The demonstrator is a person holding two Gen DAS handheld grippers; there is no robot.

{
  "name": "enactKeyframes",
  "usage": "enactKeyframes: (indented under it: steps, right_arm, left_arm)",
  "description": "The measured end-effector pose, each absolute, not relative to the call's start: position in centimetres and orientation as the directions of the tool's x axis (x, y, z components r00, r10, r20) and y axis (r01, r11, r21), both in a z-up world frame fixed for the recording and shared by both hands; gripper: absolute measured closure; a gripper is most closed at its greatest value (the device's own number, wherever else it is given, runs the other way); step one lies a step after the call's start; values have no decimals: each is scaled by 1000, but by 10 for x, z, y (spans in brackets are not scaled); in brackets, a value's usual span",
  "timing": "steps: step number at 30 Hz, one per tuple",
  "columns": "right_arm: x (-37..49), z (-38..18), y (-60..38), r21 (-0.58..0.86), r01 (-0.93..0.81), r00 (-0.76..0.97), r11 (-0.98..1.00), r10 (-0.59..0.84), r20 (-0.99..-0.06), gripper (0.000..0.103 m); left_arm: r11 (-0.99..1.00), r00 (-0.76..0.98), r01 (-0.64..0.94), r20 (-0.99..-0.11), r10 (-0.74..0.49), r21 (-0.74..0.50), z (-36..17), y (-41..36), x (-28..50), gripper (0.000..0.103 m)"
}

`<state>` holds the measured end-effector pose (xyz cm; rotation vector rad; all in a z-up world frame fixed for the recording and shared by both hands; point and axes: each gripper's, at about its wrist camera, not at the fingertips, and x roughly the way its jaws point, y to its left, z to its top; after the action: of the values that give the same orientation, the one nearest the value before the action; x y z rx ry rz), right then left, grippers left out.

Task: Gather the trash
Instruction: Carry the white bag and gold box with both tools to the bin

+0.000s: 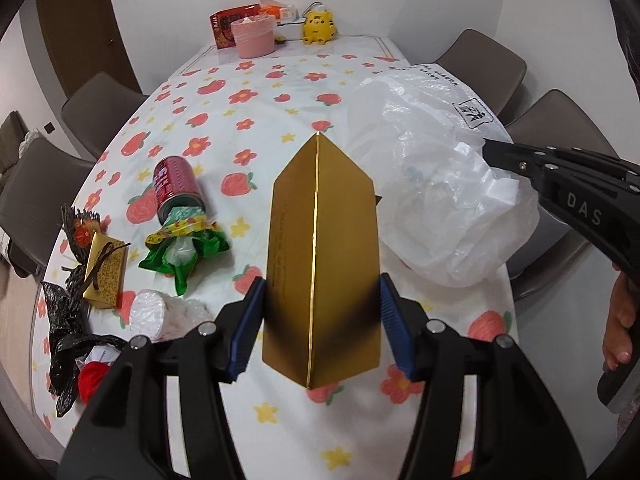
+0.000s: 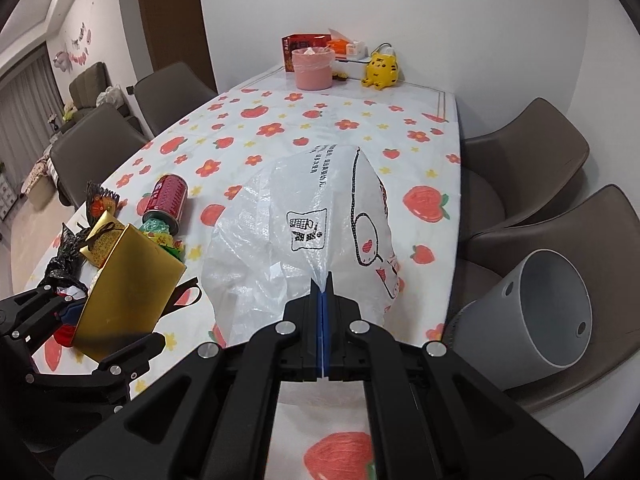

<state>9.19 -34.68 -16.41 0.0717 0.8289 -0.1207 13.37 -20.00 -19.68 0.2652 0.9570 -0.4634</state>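
Now my left gripper (image 1: 322,320) clamps the shiny gold box (image 1: 322,264) above open tablecloth (image 1: 256,92); my right gripper (image 2: 322,294) pinches the crinkled white bag (image 2: 304,232).

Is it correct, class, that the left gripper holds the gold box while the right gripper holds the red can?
Not quite. The left gripper does hold the gold box, but the right gripper pinches the white plastic bag, as the right wrist view shows; the red can lies on the table.

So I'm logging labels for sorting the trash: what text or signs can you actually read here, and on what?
"DAS": on the right gripper.
White plastic bag: printed Chinese line and a cart sign, too small to read.
Red can: white characters, blurred.
Gold box in the left gripper: fine print, unreadable.
Red carton: lettering illegible.
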Motion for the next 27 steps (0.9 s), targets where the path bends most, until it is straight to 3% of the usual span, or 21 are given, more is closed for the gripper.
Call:
enactKeyframes:
  steps: [14, 27]
  right_arm:
    - [12, -129, -507, -15, 362, 673, 932, -272, -687, 103]
    - [-24, -148, -642, -36, 504, 599, 863, -379, -705, 103]
  left_arm:
    - [712, 447, 702, -779, -440, 1, -162, -368, 102, 47]
    - [611, 393, 791, -755, -525, -13, -167, -505, 99, 47]
